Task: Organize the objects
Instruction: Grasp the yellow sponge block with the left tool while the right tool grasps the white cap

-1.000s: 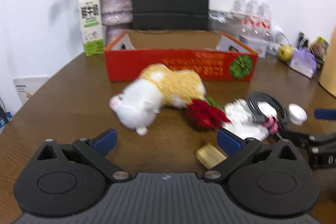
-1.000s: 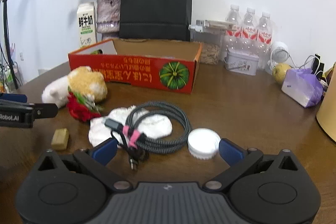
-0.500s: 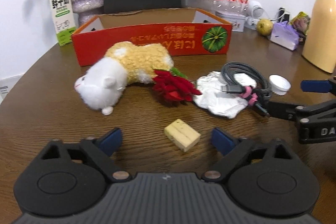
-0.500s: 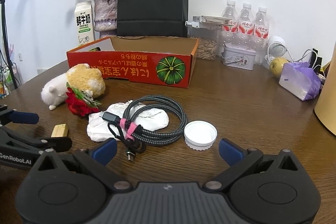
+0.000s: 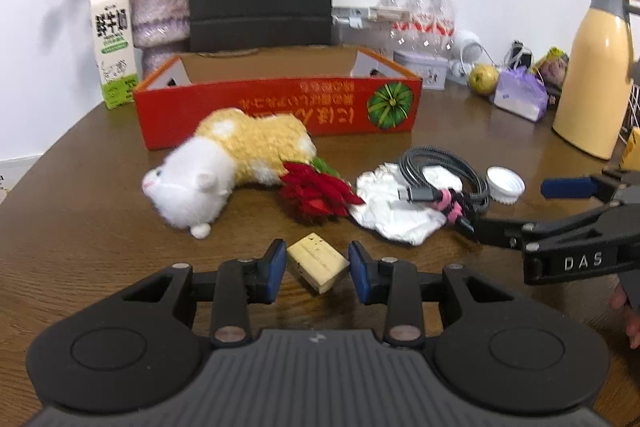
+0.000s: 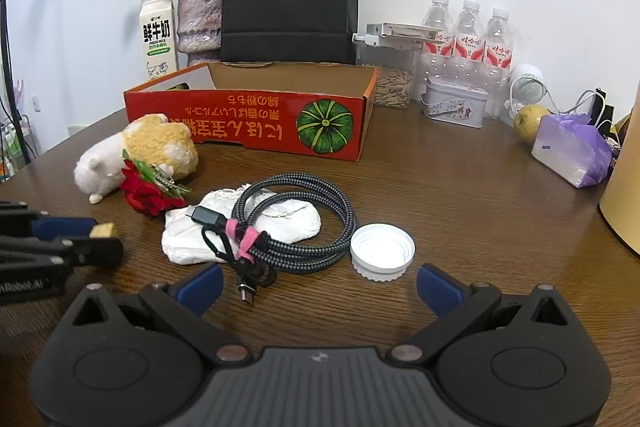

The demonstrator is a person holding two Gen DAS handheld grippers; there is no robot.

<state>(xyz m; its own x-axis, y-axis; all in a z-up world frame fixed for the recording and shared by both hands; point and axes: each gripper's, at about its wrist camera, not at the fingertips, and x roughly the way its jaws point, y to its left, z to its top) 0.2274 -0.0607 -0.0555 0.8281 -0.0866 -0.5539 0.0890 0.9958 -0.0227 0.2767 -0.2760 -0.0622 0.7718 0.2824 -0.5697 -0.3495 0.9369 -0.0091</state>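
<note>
Left gripper clamped on yellow block | right gripper apart | jug left-view only

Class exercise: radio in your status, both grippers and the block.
Left gripper just closed around yellow block. Right gripper open, empty. Red box beyond; plush toy between.

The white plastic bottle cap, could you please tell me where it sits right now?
In the right wrist view the white plastic bottle cap lies open side up on the brown wooden table, just right of the coiled grey braided cable.
</note>
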